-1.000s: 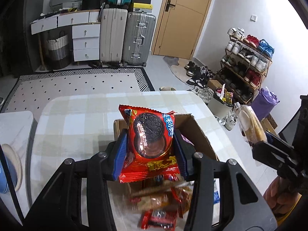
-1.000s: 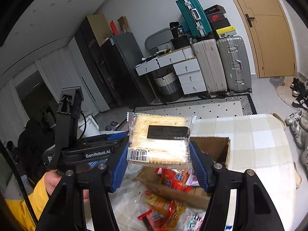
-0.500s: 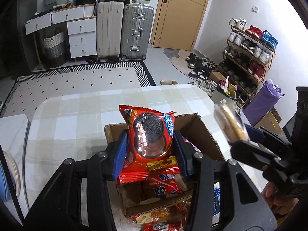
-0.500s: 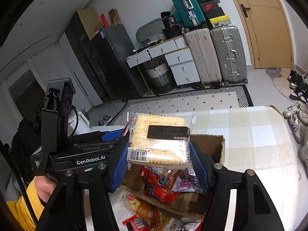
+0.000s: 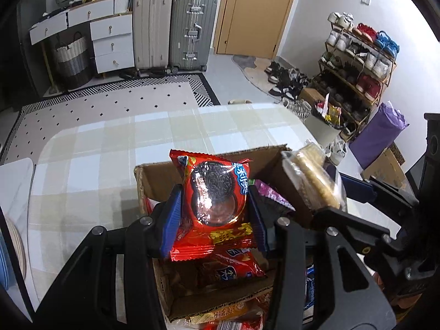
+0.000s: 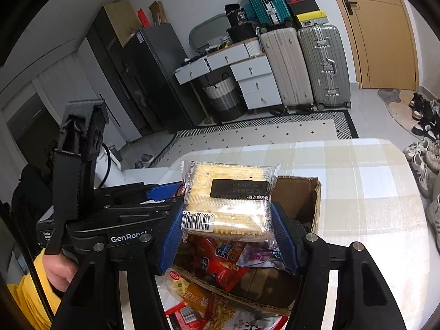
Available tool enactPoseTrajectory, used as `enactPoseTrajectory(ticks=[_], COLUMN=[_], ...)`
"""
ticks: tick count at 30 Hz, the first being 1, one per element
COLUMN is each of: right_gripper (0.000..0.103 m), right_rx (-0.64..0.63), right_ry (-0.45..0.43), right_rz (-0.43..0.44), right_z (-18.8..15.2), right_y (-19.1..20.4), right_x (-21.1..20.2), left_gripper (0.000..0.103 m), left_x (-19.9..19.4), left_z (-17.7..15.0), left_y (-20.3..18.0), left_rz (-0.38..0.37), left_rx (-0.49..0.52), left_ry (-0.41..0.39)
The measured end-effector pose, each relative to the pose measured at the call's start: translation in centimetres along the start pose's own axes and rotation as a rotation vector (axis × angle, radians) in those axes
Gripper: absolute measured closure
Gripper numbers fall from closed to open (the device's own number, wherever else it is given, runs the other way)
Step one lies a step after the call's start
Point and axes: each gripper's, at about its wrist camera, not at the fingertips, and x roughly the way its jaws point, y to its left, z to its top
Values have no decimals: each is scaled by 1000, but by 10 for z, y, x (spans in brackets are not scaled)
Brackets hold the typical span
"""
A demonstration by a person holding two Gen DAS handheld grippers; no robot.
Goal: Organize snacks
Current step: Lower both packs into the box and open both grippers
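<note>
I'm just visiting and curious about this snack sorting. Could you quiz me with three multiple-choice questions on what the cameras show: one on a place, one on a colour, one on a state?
1. The cardboard box stands on:
A the checked tablecloth
B the floor
C a chair

2. The chocolate sandwich-cookie packet is mostly:
A green
B red
C white

3. The right gripper is:
A empty
B out of sight
C clamping a clear cracker packet

Answers: 1 A, checked cloth surrounds the box. 2 B, red wrapper in the left gripper. 3 C, blue pads press both its sides.
</note>
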Motion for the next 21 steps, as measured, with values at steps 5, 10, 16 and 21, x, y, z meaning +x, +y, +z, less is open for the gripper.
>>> enactPoseTrajectory(ticks=[5, 10, 16, 21], right_gripper=[41, 41, 41, 39], right_rx=[-25, -4, -1, 4], right_ry=[20, 40, 61, 73], right_rz=[-73, -79, -73, -85], right_z=[-8, -14, -17, -17], right_y=[-3, -13, -16, -18], right_x=[8, 13, 16, 19], left_gripper=[60, 60, 58, 51], left_x=[15, 21, 13, 6], left_z=[-4, -5, -6, -10], left_y=[-3, -10, -1, 0], left_rz=[26, 44, 36, 50], left_rx=[11, 29, -5, -2], left_ry=[25, 29, 23, 22])
